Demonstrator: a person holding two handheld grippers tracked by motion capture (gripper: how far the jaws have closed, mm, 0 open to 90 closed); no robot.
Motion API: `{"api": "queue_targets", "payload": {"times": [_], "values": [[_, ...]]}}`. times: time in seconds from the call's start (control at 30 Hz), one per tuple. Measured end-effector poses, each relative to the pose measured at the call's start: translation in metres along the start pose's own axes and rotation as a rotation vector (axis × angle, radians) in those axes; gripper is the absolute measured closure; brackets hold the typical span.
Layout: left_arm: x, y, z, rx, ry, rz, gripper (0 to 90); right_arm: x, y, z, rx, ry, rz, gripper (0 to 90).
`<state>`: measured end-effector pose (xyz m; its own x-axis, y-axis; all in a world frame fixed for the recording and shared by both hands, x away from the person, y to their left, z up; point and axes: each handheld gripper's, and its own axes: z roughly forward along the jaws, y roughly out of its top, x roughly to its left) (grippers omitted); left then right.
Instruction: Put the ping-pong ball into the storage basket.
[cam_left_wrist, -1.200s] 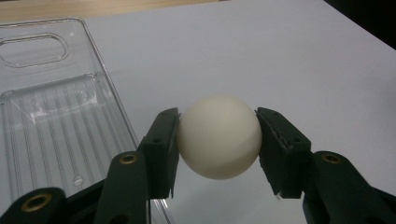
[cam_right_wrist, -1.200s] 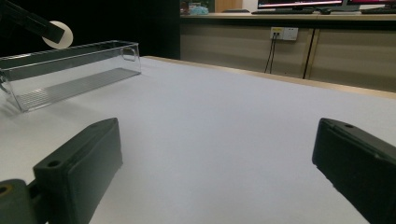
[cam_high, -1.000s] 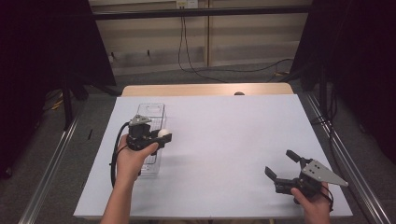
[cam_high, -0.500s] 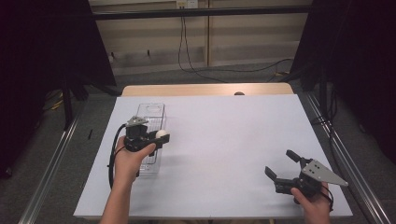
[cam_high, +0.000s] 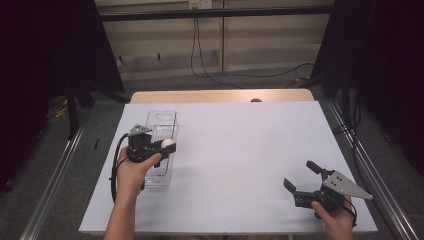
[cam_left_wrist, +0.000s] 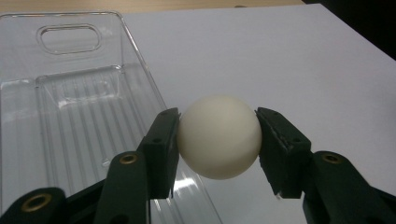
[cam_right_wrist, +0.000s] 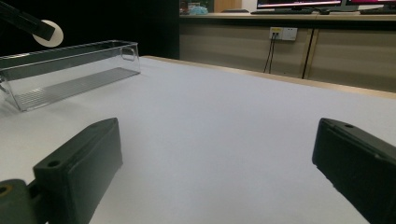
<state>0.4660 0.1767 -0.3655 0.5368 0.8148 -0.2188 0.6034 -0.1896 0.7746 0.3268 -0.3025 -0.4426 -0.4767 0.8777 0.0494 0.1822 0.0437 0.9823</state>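
White ball (cam_left_wrist: 219, 136), prob. light, hard & slick so best pinched across its widest part, sits clamped btwn the left gripper (cam_high: 161, 146) pads, above the clear tray (cam_high: 161, 131) edge; right gripper (cam_high: 305, 175) idle w/ jaws apart.

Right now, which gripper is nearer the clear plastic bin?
Left. The left gripper holds a white ball over the clear plastic bin; the right gripper sits far across the table.
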Motion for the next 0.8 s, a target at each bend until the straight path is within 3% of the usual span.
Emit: {"api": "queue_targets", "payload": {"times": [0.47,0.8], "values": [[0.007,-0.004,-0.004,-0.01,0.006,-0.008,51.2,0.0,0.0,0.0,-0.001,-0.002,-0.002,1.1],[0.014,-0.005,-0.004,-0.025,0.032,-0.021,51.2,0.0,0.0,0.0,-0.001,-0.001,-0.003,1.1]]}}
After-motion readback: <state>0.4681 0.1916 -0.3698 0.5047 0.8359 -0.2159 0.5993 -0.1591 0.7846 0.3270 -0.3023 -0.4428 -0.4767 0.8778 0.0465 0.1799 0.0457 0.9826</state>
